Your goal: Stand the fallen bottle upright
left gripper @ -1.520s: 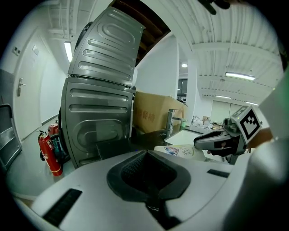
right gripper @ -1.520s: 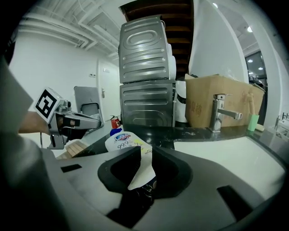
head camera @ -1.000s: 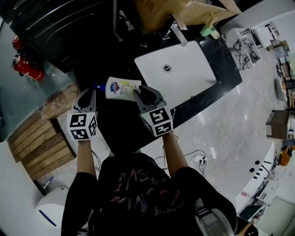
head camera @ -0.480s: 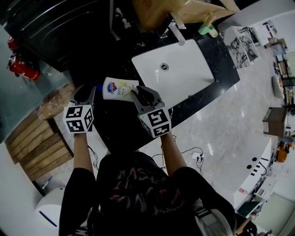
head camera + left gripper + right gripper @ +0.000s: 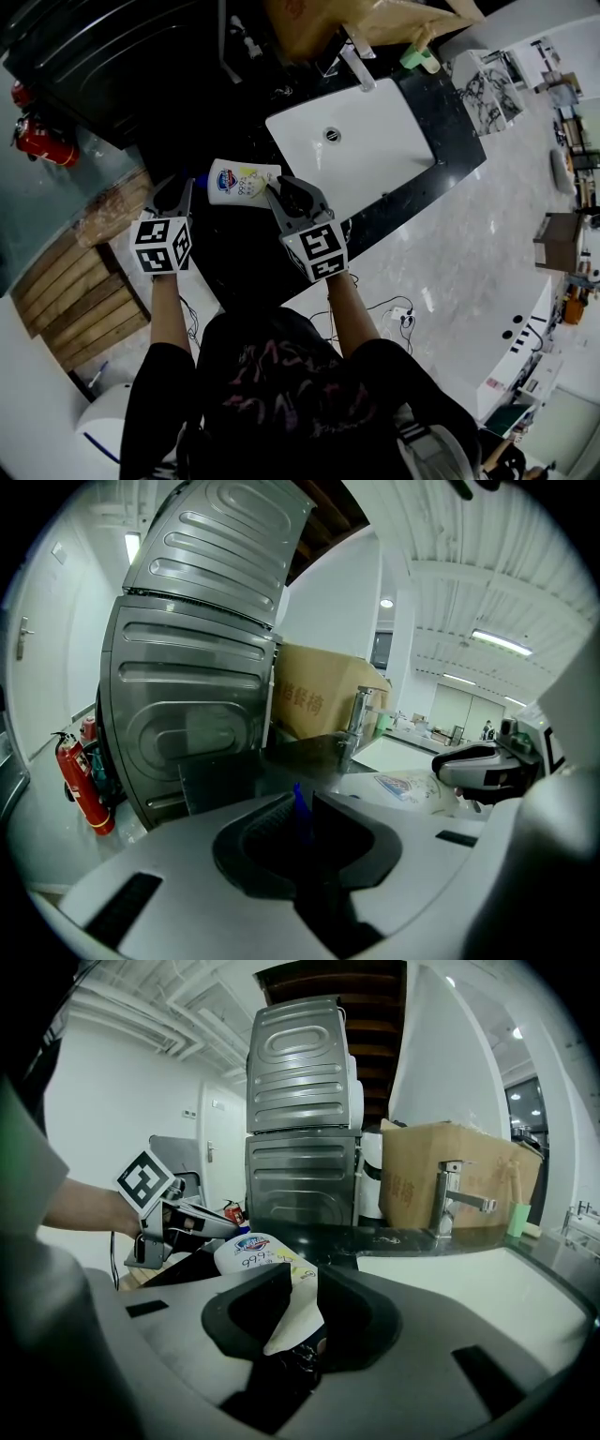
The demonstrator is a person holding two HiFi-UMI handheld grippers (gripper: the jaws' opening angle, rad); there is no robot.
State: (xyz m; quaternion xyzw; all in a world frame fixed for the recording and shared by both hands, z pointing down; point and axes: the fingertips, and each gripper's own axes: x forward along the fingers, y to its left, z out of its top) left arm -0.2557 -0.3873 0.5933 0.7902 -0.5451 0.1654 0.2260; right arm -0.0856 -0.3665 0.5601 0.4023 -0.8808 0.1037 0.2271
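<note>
A white bottle [image 5: 246,180] with a printed label lies on its side on the dark counter [image 5: 234,253], blue cap [image 5: 199,177] pointing left. My right gripper [image 5: 281,192] is shut on the bottle's flat bottom end, which fills the gap between the jaws in the right gripper view [image 5: 298,1288]. My left gripper [image 5: 180,187] is at the cap end. Its jaws are closing, and the blue cap [image 5: 298,803] stands between them, touching both pads. The bottle's body [image 5: 412,787] and the right gripper show at the right of the left gripper view.
A white sink [image 5: 375,141] with a chrome faucet [image 5: 359,67] lies just right of the bottle. A cardboard box [image 5: 319,23] stands behind it. A grey metal appliance [image 5: 197,696] rises beyond the counter. A red fire extinguisher [image 5: 37,141] is far left.
My left gripper has edged in toward the blue cap end of the bottle. The bottle and my right gripper have stayed where they were.
</note>
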